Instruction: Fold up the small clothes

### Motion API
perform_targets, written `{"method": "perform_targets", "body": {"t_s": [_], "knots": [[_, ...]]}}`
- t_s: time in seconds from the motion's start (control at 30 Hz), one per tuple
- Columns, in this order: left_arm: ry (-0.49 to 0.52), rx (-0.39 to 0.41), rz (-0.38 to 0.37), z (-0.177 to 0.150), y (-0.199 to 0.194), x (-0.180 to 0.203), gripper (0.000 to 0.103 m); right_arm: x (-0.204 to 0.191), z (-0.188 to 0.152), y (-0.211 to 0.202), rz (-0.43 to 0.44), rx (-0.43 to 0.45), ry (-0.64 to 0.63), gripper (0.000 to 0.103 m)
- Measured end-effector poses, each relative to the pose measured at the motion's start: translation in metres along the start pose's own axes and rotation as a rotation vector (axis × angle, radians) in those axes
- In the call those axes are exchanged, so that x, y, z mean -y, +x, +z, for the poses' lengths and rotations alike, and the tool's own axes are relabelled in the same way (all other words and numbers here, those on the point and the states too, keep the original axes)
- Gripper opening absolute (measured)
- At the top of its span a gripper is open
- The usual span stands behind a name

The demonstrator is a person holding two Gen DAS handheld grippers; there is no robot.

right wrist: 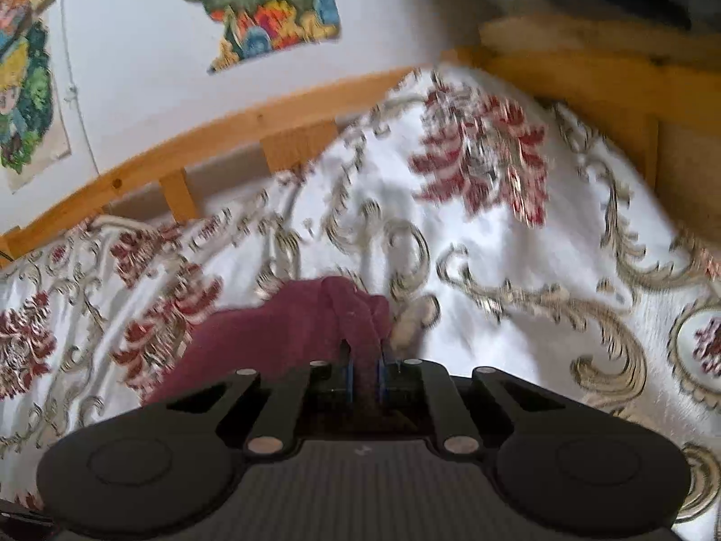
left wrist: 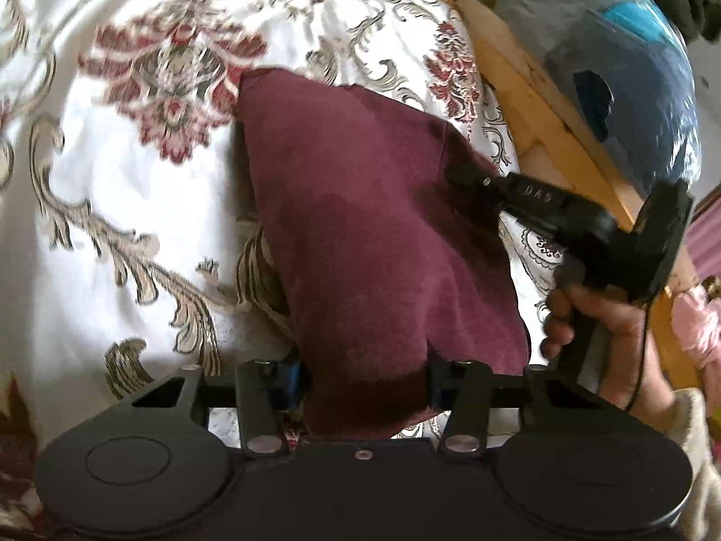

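Note:
A maroon garment [left wrist: 360, 225] lies on a patterned bedspread [left wrist: 112, 180], its near edge bunched between the jaws of my left gripper [left wrist: 362, 360]. Both blue pads touch the cloth, which fills the gap. From the right, my right gripper [left wrist: 455, 176], held by a person's hand [left wrist: 599, 315], pinches the garment's right edge and lifts it slightly. In the right wrist view the right gripper [right wrist: 365, 351] is shut, with a narrow fold of the maroon garment [right wrist: 279, 329] between its pads. The rest trails off to the left over the bedspread [right wrist: 495, 270].
A wooden bed frame [left wrist: 518, 67] borders the bed on the far and right sides. A clear plastic bag of blue fabric [left wrist: 622, 67] sits beyond it. Something pink [left wrist: 694, 324] lies at the right edge. Colourful posters [right wrist: 266, 4] hang on the wall.

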State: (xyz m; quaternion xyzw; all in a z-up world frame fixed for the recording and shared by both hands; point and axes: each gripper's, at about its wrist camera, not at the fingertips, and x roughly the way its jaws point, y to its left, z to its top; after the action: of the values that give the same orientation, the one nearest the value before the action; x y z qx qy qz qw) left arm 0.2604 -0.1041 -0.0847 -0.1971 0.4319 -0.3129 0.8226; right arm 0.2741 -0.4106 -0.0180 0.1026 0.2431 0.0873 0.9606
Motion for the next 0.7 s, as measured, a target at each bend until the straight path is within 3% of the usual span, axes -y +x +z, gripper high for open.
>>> {"method": "perform_targets", "body": {"t_s": [0.2,0.33,0.43,0.57,0.7], "knots": [[0.087,0.045,0.092,0.008,-0.021,0.012,0.047,-0.026,0.018,-0.019,0.028,0.088,-0.029,0.011],[0.153,0.125,0.180,0.024,-0.045,0.010,0.047,-0.060,0.033,-0.012,0.069,0.144,-0.065,0.011],[0.228,0.183,0.286,0.037,-0.063,0.005,0.048,-0.084,0.048,0.008,0.123,0.152,-0.046,0.011],[0.243,0.241,0.407,0.051,-0.082,-0.018,0.048,-0.117,0.060,0.050,0.183,0.124,-0.042,0.011],[0.205,0.239,0.455,0.060,-0.083,-0.044,0.048,-0.139,0.062,0.087,0.175,0.068,-0.094,0.011]]}}
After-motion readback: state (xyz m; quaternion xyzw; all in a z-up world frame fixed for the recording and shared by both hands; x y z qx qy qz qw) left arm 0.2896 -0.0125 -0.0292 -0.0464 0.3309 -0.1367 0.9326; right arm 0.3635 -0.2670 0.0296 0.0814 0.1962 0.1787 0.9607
